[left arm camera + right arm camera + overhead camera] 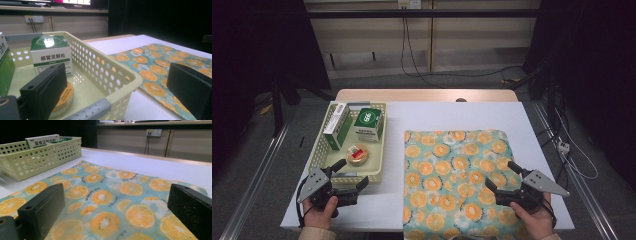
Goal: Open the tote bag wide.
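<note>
A white-topped table point(452, 112) bears everything. The largest thing on it is a flat teal cloth printed with orange citrus slices point(459, 182), spread smooth on the right half; its long axis runs from the near edge toward the far edge, and its near end hangs slightly over the table's front. Its corners look rounded and its surface lies without folds.

To its left, just beside it but apart, sits a pale yellow perforated plastic basket with grey handles point(381, 150), its long axis also pointing away from the person. Inside stand a tall green-and-white carton point(337, 125) along the left wall and a squarer green-and-white box with printed characters point(368, 124) at the far right; a small round tin with an orange label point(358, 154) lies flat nearer the front.

The left gripper point(353, 172) hovers at the basket's near right corner, jaws spread wide, holding nothing. The right gripper point(500, 176) hangs over the cloth's near right part, jaws likewise released and empty.
</note>
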The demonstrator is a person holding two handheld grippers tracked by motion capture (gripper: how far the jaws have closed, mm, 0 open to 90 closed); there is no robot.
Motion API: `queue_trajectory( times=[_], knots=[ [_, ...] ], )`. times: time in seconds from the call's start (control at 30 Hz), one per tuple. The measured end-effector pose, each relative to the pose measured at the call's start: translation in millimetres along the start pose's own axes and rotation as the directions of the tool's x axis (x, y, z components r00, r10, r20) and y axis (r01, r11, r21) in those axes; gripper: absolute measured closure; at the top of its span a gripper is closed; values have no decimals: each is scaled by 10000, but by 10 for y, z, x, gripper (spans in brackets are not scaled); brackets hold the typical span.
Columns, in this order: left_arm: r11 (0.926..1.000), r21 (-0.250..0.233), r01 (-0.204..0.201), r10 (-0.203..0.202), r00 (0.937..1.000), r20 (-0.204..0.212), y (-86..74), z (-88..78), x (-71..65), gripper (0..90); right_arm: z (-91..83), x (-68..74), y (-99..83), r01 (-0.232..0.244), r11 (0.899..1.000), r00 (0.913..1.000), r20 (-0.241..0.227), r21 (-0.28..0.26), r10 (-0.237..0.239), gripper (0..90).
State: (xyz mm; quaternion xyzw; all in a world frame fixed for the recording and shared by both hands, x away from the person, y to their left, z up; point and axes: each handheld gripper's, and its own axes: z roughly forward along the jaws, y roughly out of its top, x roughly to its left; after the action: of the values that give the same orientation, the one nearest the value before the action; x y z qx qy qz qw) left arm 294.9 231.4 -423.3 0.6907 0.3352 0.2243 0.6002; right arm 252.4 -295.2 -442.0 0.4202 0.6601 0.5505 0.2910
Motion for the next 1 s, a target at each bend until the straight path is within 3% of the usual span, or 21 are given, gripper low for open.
queue_trajectory(
  times=[0.23,0.37,0.53,0.77,0.87,0.9,1.0],
  knots=[
    [10000,2,-61,61,10000,-69,-2,-21,9,28,6,15,36,257,9993,9996,89,258,-260,19],
    [10000,-17,-75,74,9999,-83,-4,-36,3,29,18,-10,116,491,9961,9979,377,738,-520,21],
    [10000,-10,-3,3,10000,-55,-17,-42,-5,29,60,-14,222,801,9928,9967,85,892,-812,18],
    [10000,44,-53,53,10000,53,-24,-30,-27,29,330,-150,447,1033,9849,9946,-72,1386,-1033,20],
    [10000,-45,-6,6,10000,87,-14,-28,-38,29,486,-241,503,838,9825,9963,38,1664,-856,23],
    [10000,-37,-26,27,9999,99,-14,-27,-41,29,607,-341,514,762,9768,9969,13,2000,-781,24],
    [9999,19,-122,121,9998,162,-15,-28,-39,30,729,-443,514,573,9685,9978,175,2425,-635,46]
  ],
)
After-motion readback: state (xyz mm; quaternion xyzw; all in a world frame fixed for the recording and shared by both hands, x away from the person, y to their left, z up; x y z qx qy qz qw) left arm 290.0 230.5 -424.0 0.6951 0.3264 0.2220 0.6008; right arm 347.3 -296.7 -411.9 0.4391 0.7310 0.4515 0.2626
